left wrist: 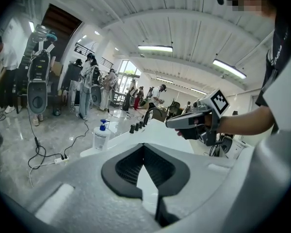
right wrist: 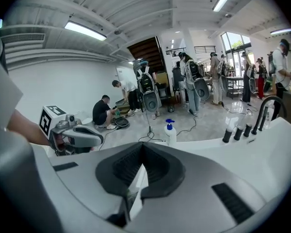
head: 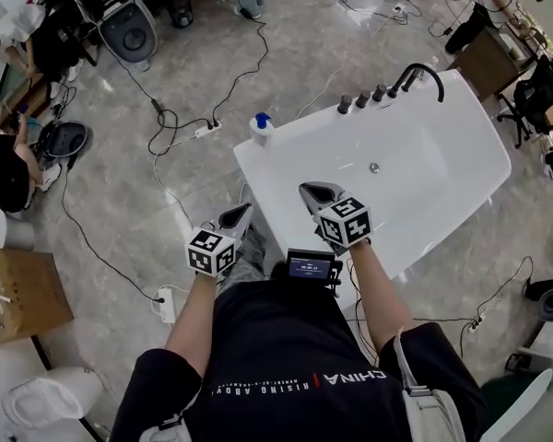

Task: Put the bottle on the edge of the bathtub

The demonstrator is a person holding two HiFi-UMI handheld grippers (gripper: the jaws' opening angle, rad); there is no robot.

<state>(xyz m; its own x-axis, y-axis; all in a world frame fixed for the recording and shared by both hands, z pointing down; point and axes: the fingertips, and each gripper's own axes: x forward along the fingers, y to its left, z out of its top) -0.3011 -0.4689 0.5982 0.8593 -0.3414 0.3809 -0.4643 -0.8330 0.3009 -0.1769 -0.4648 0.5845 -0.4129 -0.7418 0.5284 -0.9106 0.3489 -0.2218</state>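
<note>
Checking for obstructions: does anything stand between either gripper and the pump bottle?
Nothing visible does. The bottle stands on the bathtub rim's corner; only bare white tub surface lies between it and the left gripper and right gripper.

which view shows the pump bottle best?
Left gripper view: the bottle appears side-on and largest, upright on the bathtub corner. Right gripper view shows it smaller; head view only from above, tiny.
</note>
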